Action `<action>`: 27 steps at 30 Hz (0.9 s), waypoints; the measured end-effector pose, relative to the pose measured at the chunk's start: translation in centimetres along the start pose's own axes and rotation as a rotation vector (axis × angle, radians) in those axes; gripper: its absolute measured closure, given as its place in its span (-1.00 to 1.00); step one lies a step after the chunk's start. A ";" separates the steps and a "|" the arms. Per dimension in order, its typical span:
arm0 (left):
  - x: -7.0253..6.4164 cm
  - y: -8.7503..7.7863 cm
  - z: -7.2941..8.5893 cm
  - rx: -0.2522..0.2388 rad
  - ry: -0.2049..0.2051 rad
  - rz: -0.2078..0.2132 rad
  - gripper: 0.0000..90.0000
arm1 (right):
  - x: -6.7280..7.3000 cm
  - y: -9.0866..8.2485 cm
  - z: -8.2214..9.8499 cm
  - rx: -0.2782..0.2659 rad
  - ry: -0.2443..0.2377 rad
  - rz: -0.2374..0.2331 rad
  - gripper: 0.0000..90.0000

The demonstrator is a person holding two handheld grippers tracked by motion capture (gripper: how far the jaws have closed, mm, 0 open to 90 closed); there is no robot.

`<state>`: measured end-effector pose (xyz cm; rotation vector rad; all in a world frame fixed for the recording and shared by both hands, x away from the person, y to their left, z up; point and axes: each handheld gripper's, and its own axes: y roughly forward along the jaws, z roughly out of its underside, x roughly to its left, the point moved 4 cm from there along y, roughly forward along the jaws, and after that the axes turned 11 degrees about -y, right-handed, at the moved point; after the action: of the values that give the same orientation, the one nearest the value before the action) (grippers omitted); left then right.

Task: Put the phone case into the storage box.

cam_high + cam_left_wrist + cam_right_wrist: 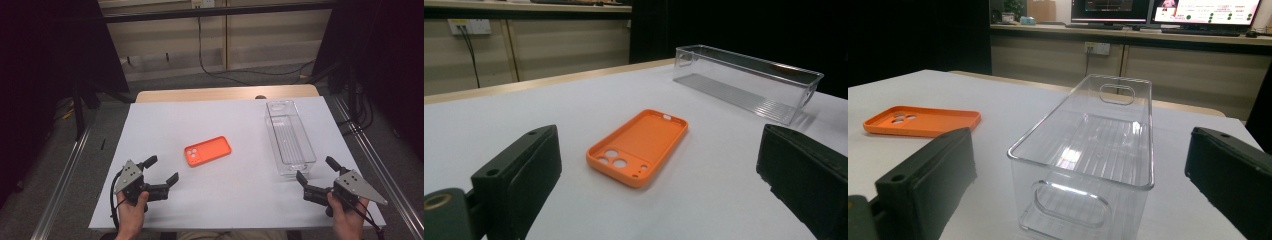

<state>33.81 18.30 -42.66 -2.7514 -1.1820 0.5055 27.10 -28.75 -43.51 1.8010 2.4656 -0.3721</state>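
An orange phone case (208, 151) lies open side up near the middle of the white table (165, 120); the left gripper view has the case (639, 145) ahead and the right gripper view has the case (923, 120) at far left. A clear plastic bin (289, 137) stands empty at the right, long axis running away from me; the bin (749, 80) (1093, 150) stands empty. My left gripper (161, 170) rests open at the front left, short of the case. My right gripper (316, 168) is open at the front right, just before the bin's near end.
The white sheet covers a wooden tabletop (225, 93) whose far edge shows. Metal rails (65, 175) run along both sides of the table. A cable (210, 55) trails on the floor beyond. Monitors (1168, 10) sit on a back counter.
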 end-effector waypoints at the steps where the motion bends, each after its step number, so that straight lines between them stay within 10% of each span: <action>1: 0.1 0.1 -0.1 -0.004 -0.006 -0.005 -0.92 | 0.0 0.1 0.0 -0.002 0.001 0.001 -1.00; 27: -1.6 4.0 -1.3 -0.017 0.018 0.075 -0.93 | 0.2 0.1 -0.2 -0.004 -0.008 -0.009 -1.00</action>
<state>35.99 14.46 -41.94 -2.8178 -1.0880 0.4787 27.18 -28.44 -43.35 1.7841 2.4680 -0.3737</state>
